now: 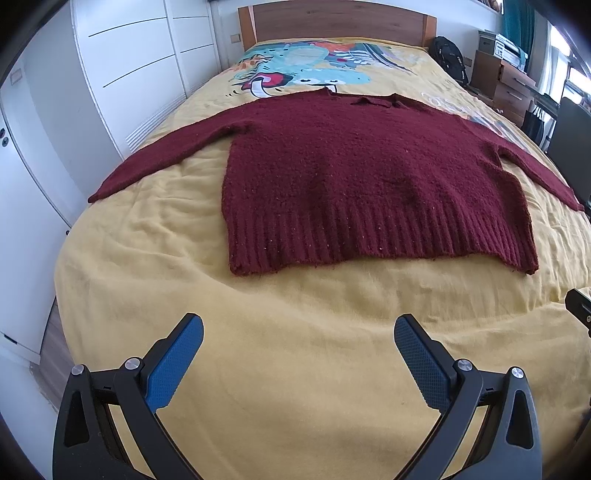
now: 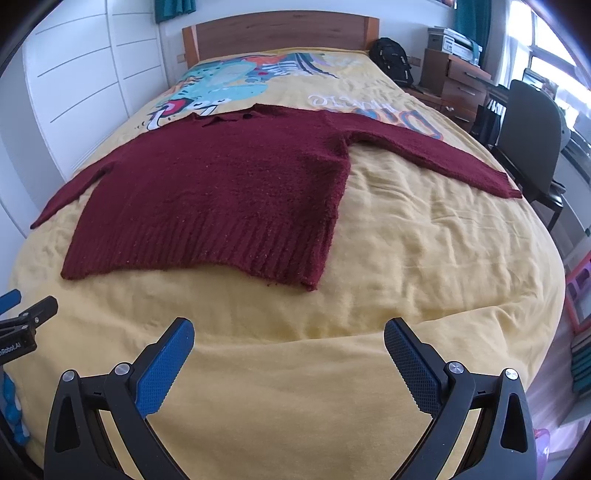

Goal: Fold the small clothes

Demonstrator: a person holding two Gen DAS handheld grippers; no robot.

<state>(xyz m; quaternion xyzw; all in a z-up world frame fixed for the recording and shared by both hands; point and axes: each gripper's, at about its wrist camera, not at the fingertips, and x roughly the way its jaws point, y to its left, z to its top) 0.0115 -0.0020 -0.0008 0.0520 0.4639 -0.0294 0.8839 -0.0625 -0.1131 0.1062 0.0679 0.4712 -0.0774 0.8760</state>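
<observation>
Lay flat and face up on the yellow bedspread (image 1: pixel 295 369): a maroon knitted sweater (image 1: pixel 351 173), filling the middle of the left wrist frame and the centre-left of the right wrist frame (image 2: pixel 221 184), both sleeves spread wide, collar toward the wooden headboard (image 1: pixel 332 18), ribbed hem nearest the cameras

Left tongs (image 1: pixel 298 334) at the bottom of their frame, blue pads spread wide apart, nothing between them, well short of the hem. Right tongs (image 2: pixel 289 338) likewise gaping and empty, low in their own frame, over bare bedspread

Judged soft, limp and fairly thick: a fuzzy knit, likely to sag and stretch when lifted by one point, yet grippy enough not to slip from ribbed pads. Best taken, probably, at a cuff (image 2: pixel 509 190) or shoulder seam to bring a sleeve across the body, or at the two hem corners (image 1: pixel 240 267) for the lengthwise fold; pinching both layers advisable, and the rumpled bedspread beneath easily caught along with them

Writing: large cartoon lettering on the bedspread at upper right of the right wrist frame, partly covered by the sleeve and not readable; "nRobot.AI" on the other tool's body at the left edge (image 2: pixel 14 349)
</observation>
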